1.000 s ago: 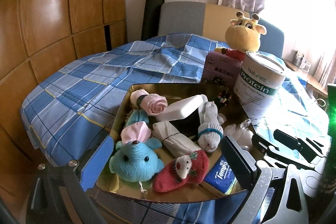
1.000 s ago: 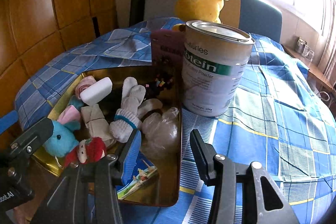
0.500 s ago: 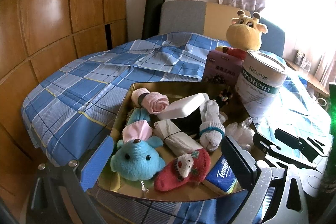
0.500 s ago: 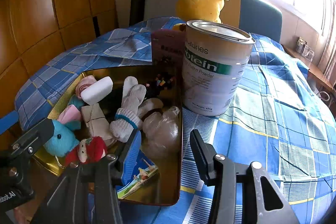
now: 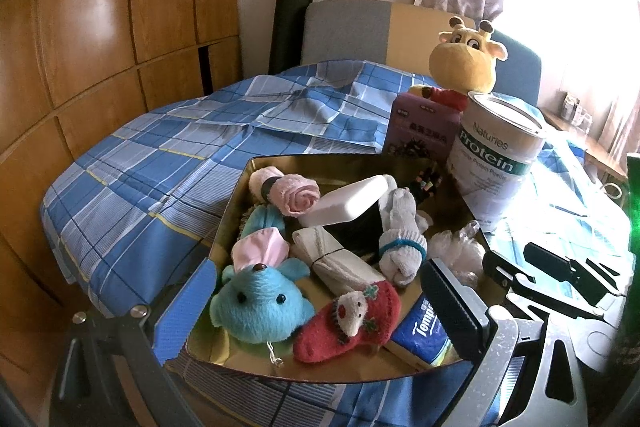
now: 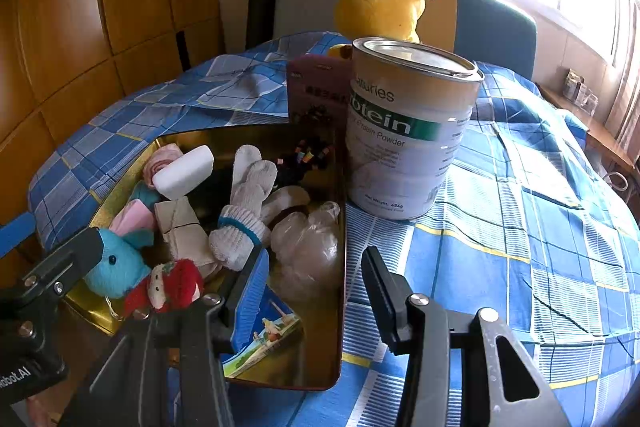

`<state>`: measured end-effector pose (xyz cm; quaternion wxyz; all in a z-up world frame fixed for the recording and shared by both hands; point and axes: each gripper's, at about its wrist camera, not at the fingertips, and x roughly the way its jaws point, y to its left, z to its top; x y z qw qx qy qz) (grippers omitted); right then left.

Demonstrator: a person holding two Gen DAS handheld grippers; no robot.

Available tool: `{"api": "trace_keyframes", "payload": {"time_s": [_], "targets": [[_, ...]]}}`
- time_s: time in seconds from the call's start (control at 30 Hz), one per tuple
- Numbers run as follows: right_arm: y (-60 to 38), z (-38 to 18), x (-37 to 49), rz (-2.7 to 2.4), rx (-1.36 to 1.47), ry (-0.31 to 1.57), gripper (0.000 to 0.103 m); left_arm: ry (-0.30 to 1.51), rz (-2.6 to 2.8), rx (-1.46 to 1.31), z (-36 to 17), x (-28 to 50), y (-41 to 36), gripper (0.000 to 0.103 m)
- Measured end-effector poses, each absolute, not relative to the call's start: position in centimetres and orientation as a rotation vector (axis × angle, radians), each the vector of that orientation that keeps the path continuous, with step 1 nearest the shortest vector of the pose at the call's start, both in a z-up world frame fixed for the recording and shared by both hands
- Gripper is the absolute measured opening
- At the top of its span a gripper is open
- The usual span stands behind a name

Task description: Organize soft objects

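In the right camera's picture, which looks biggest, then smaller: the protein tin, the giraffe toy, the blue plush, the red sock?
1. Protein tin, clearly largest.
2. Giraffe toy, partly hidden and farther off, so likely bigger than it looks.
3. Blue plush.
4. Red sock, close to the plush; unsure.

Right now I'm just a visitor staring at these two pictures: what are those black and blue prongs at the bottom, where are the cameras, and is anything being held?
No robot here: a person holds a two-finger tool in each hand, and each tool carries a wide-angle camera looking along its fingers. One picture comes from the left gripper, the other from the right gripper. Both are open and hold nothing.

On the blue checked cloth sits a gold tray of soft things: a blue plush toy, a red sock, a white glove, a rolled pink towel, a white block and a tissue pack. Beside the tray stand a protein tin and a purple box, with a yellow giraffe toy behind.
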<state>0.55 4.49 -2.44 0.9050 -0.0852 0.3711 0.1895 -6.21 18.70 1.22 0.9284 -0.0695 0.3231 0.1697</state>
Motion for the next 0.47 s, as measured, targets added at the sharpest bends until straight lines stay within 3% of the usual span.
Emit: {"api": "trace_keyframes", "payload": {"time_s": [0.47], "targets": [[3.3, -2.3, 1.0, 0.377, -0.128, 0.764, 0.049, 0.666, 0.347, -0.125, 1.1, -6.0, 18.7, 0.103]]}}
